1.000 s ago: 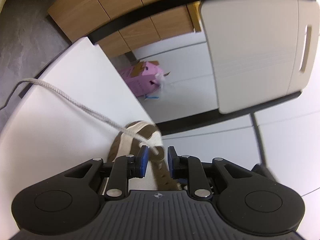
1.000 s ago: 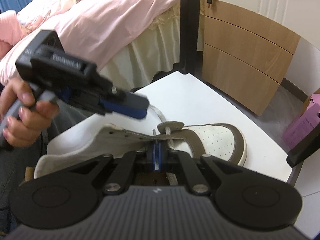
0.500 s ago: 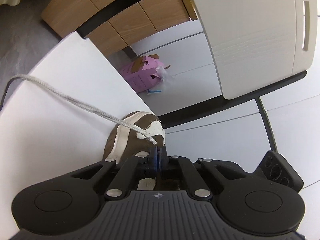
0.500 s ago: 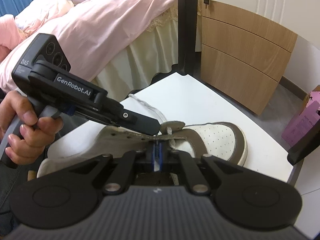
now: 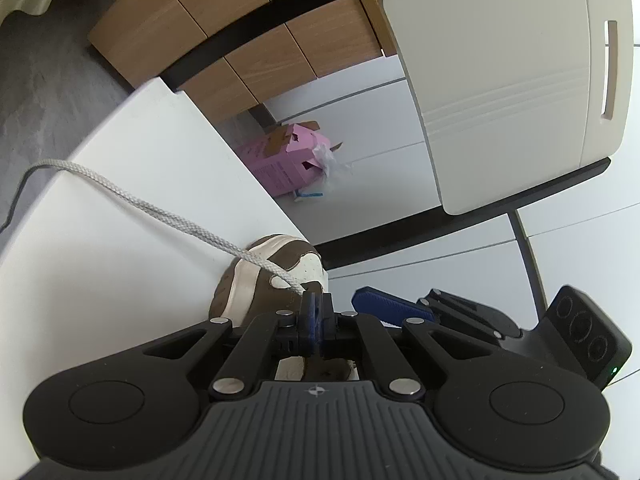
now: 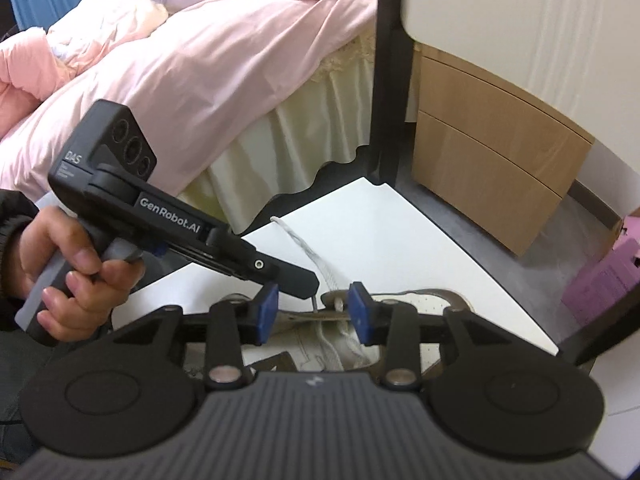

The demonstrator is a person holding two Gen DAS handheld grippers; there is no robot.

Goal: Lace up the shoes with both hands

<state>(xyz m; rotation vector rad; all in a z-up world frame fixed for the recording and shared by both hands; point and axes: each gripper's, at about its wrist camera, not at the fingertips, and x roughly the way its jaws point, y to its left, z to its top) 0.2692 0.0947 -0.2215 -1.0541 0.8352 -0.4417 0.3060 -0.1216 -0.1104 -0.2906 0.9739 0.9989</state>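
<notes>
White counter (image 6: 400, 240) beside a pink bed (image 6: 200, 60) carries the shoe (image 6: 424, 300), just beyond the right gripper's (image 6: 313, 312) spread fingers. Left gripper (image 5: 316, 314) fingers pinch the lace (image 5: 160, 212); it may slip out if tugged. A pink box (image 5: 286, 160) lies torn, contents unclear.

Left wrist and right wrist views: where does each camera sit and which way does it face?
Left wrist: on the left claw, looking along its fingers at the shoe toe, the lace and the pink box; the right claw shows alongside.
Right wrist: on the right claw, facing the bed; the left claw and hand show.
Shared: shoe, lace, white table.
</notes>
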